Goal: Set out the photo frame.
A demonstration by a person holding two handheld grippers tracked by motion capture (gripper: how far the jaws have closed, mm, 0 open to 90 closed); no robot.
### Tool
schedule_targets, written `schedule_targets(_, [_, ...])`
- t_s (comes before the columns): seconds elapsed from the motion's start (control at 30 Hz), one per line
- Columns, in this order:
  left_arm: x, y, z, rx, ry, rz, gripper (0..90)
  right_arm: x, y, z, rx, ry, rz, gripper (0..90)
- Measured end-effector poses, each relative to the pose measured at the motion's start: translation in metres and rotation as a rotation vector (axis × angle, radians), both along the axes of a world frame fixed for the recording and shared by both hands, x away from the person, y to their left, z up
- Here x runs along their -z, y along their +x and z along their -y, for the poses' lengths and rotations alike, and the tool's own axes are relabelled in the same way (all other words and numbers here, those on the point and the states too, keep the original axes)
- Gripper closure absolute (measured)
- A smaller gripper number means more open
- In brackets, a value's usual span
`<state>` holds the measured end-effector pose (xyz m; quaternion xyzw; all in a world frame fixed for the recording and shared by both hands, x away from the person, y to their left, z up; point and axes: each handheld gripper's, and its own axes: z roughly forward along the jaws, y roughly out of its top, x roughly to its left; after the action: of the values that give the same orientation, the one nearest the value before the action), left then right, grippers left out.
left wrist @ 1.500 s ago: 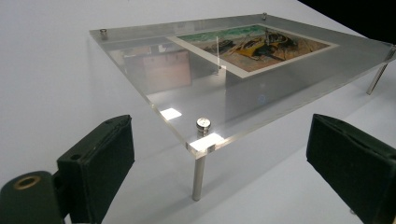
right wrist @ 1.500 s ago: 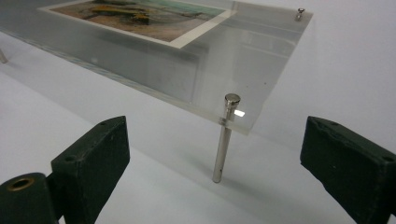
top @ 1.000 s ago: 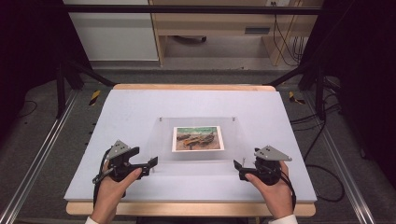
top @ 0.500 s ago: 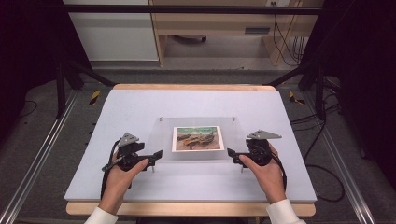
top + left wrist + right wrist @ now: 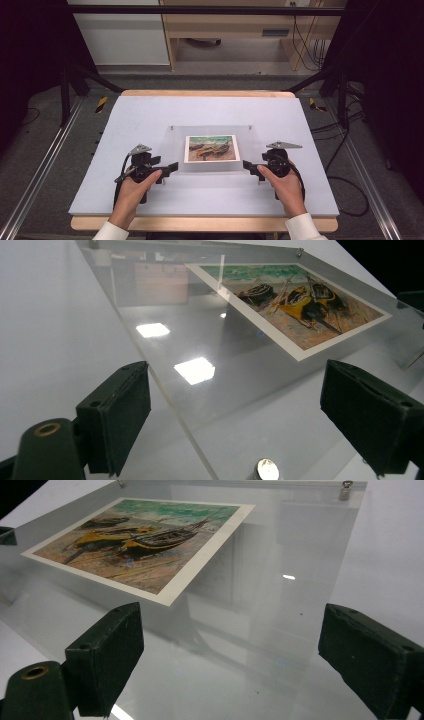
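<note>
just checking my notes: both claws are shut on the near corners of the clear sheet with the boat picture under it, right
Not quite. Both claws are open, not shut. In the left gripper view and the right gripper view the black jaws stand wide apart, one either side of a near corner of the clear sheet. The high view shows the left claw and the right claw at those corners, with the boat picture under the sheet.

Both hands are moving up the table and in toward the middle. The left gripper (image 5: pixel 172 166) is coming closer to the left front corner of the clear sheet (image 5: pixel 170 150), and now its jaws are standing wide apart with the sheet's edge running between them. The right gripper (image 5: pixel 246 165) is coming closer to the right front corner in the same way, jaws wide apart at the sheet's edge. More of the 2 arms and white sleeves (image 5: pixel 306 229) are showing at the bottom now.
</note>
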<state>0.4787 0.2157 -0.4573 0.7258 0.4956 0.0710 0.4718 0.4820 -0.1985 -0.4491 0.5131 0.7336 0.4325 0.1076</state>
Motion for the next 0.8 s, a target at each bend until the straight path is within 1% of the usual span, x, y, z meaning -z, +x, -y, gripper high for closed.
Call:
schedule_targets(0.03, [0.0000, 0.0000, 0.0000, 0.000, 0.000, 0.000, 12.1, 0.0000, 0.0000, 0.0000, 0.000, 0.000, 0.000, 11.5])
schedule_targets(0.07, [0.0015, 0.0010, -0.0013, 0.001, -0.017, -0.012, 12.0, 0.0007, 0.0000, 0.0010, 0.000, 0.014, -0.009, 11.4])
schedule_targets(0.17, [0.0024, 0.0016, -0.0020, 0.001, -0.028, -0.021, 12.3, 0.0008, 0.0001, 0.0019, 0.000, 0.017, -0.017, 11.5])
schedule_targets(0.23, [0.0045, 0.0024, -0.0027, 0.021, -0.062, -0.045, 12.6, 0.0003, -0.0008, 0.0027, -0.005, 0.020, -0.023, 11.5])
schedule_targets(0.57, [0.0049, 0.0035, -0.0026, 0.031, -0.062, -0.042, 12.7, 0.0021, -0.0003, 0.0073, -0.006, 0.072, -0.079, 11.5])
schedule_targets(0.73, [0.0051, 0.0045, -0.0032, 0.037, -0.063, -0.042, 12.7, 0.0025, -0.0001, 0.0083, -0.008, 0.079, -0.085, 11.6])
schedule_targets(0.77, [0.0052, 0.0046, -0.0032, 0.038, -0.064, -0.042, 12.7, 0.0024, -0.0003, 0.0085, -0.005, 0.085, -0.096, 11.6])
schedule_targets(0.8, [0.0052, 0.0048, -0.0033, 0.038, -0.063, -0.042, 12.7, 0.0029, 0.0000, 0.0089, -0.006, 0.091, -0.097, 11.6])
